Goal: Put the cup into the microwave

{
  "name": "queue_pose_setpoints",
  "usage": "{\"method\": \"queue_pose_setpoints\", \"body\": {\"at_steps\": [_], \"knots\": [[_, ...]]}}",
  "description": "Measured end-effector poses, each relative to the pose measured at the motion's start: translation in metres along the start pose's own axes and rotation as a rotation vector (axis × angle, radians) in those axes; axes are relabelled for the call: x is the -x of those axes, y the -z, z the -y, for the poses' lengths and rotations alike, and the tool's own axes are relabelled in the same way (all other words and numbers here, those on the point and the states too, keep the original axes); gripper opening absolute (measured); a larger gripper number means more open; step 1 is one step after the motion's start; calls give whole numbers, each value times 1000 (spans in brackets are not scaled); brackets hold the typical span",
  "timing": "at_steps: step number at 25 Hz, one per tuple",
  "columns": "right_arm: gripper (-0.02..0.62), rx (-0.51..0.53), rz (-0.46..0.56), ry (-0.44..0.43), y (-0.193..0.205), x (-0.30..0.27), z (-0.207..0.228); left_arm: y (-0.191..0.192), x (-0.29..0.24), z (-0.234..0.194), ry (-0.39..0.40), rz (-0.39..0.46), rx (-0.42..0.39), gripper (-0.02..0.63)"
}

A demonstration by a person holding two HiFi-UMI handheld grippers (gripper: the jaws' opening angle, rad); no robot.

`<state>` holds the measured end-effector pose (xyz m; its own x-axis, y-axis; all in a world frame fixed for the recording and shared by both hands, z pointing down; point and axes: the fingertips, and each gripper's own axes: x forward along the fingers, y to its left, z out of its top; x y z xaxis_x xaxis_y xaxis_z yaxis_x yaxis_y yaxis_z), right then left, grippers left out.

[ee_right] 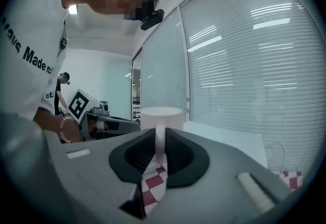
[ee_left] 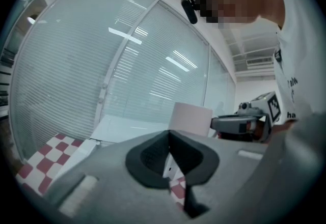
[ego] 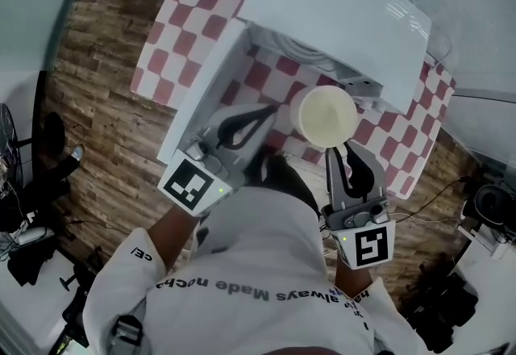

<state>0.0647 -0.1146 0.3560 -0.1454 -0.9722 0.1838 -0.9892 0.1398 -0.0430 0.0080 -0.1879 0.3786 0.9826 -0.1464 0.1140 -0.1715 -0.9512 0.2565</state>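
The right gripper point(ego: 343, 153) pinches the handle of a cream ceramic cup point(ego: 323, 115) in front of the white box-shaped microwave point(ego: 339, 18). The left gripper point(ego: 270, 113), jaws pressed together, hangs beside the microwave's open door point(ego: 205, 91).

The head view looks steeply down on the cup point(ego: 322, 115) from high above. The left gripper view sits low at the cup's left, tilted upward. The right gripper view looks from the cup's near side, closer still. All three views share the cup.
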Motion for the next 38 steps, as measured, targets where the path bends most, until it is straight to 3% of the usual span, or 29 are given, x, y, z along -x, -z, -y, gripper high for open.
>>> {"method": "queue_pose_setpoints", "body": {"at_steps": [17,22,38], "knots": [[44,-34,-83,22,93,-15,18,84,-31,-14,-26,-54,36,5],[44,-42,-87,11,119,-26,24,108,-37,-30,-64,-64,42,4],[44,-32,-128,98,190,-93,64,159,-79,-92,-131,-46,38,5]]}}
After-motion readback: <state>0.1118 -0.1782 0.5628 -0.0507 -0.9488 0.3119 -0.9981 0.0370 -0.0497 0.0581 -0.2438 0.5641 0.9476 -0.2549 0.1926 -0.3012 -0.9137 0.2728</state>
